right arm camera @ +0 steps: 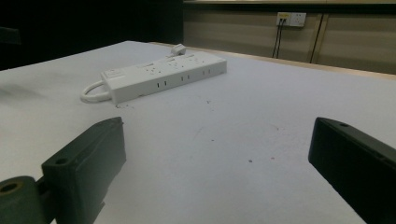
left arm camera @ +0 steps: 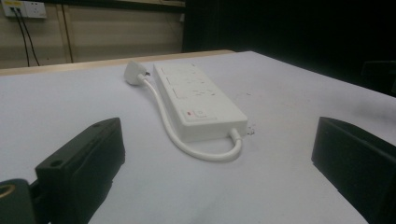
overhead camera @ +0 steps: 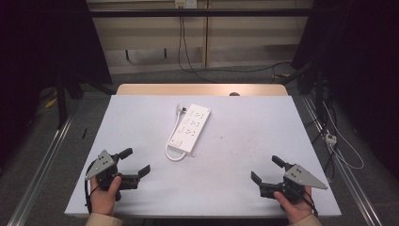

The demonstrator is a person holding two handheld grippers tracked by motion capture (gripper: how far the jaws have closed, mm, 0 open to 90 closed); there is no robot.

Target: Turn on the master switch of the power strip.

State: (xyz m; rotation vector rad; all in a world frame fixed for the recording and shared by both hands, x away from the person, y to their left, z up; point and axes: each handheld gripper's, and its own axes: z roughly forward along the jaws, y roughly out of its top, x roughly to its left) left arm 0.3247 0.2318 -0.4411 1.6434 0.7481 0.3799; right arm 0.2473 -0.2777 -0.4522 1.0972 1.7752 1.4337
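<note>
Table (overhead camera: 244,155), power strip (overhead camera: 190,127), plug (overhead camera: 180,109) prongs unclear

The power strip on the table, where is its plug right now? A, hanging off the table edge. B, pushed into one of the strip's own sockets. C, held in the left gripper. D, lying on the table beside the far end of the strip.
D: the plug lies loose on the table next to the far end of the power strip, its cord looping back along the side.
</note>
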